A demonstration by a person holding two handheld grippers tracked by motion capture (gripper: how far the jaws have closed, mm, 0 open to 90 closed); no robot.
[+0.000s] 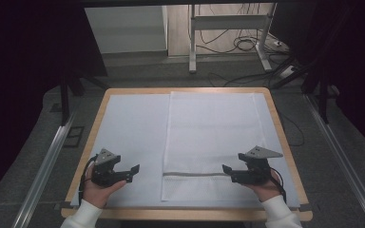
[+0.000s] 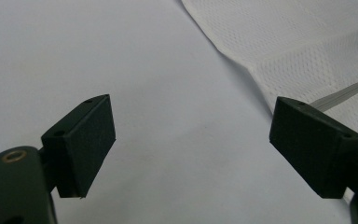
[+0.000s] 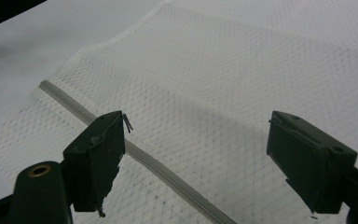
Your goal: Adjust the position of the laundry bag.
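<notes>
My left gripper (image 1: 132, 172) hovers released beside the white towel (image 1: 211, 128); my right gripper (image 1: 228, 172) stands released over its grey stripe (image 1: 195, 174), nothing grasped.

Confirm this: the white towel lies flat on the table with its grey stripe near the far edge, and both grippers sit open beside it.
One thing is off: the grey stripe runs near the person's end of the white towel, not the far edge, as the high view shows. The towel does lie flat on the table, with the left gripper and right gripper open.
</notes>
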